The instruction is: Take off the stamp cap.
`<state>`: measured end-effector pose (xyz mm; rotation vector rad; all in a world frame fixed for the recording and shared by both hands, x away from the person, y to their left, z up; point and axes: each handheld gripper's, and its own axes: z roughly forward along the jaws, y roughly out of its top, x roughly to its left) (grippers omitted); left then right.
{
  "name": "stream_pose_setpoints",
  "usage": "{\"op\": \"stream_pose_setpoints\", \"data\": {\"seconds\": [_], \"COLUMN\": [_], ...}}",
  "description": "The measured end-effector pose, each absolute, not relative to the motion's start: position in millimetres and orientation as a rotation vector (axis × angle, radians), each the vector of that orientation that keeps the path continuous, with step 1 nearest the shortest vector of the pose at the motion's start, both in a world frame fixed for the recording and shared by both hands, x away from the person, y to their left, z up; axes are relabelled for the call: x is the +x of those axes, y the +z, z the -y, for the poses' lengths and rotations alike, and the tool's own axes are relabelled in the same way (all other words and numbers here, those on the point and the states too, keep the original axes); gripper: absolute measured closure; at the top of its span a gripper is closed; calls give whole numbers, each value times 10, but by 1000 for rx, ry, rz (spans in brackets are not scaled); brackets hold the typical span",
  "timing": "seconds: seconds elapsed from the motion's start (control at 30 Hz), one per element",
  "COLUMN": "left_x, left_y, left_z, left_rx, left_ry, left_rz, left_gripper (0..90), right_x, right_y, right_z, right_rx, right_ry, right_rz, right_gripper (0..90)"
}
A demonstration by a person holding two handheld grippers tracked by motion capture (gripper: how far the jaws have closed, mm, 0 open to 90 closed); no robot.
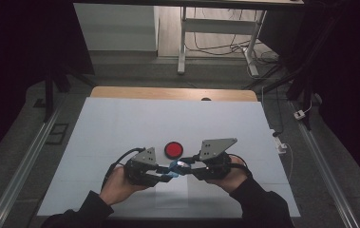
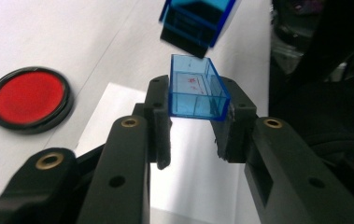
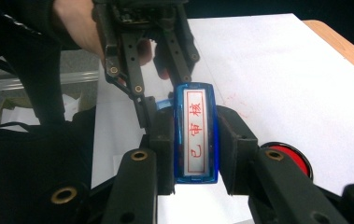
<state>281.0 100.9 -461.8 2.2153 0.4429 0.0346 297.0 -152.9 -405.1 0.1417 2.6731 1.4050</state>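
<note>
Above the near tabletop, two tools hold a stamp and its cap.

The left tool point(image 2: 193, 116) is clamped on the blue cap point(image 2: 195, 91), open end facing away. The right tool point(image 3: 195, 140) is clamped on the blue stamp point(image 3: 195, 135), its red letters showing. Both parts hang close together over the white tabletop point(image 1: 120, 123), just apart. A red ink pad point(image 1: 173, 150) lies just past them. The cap looks pulled off, so inking seems next. That move calls for tipping the stamp face down and pressing it onto the pad.
</note>
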Motion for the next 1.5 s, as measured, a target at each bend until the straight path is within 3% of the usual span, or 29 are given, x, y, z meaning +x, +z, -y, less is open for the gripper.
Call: {"op": "stream_pose_setpoints", "data": {"seconds": [0.8, 1.0, 1.5], "left_x": [2625, 2566, 2291], "left_y": [-4536, -4537, -4555], "left_z": [-1371, -1473, -1786], "left_rx": [2169, 2160, 2141], "left_ry": [119, 87, 199], "left_rz": [-552, -579, -689], "left_gripper": [688, 688, 686], "right_x": [3002, 2996, 2995], "right_y": [-4036, -4038, -4047], "right_z": [1582, 1581, 1600], "right_rx": [271, 285, 326], "right_ry": [1408, 1402, 1401], "right_rz": [-2649, -2650, -2632], "right_gripper": [698, 697, 697]}}
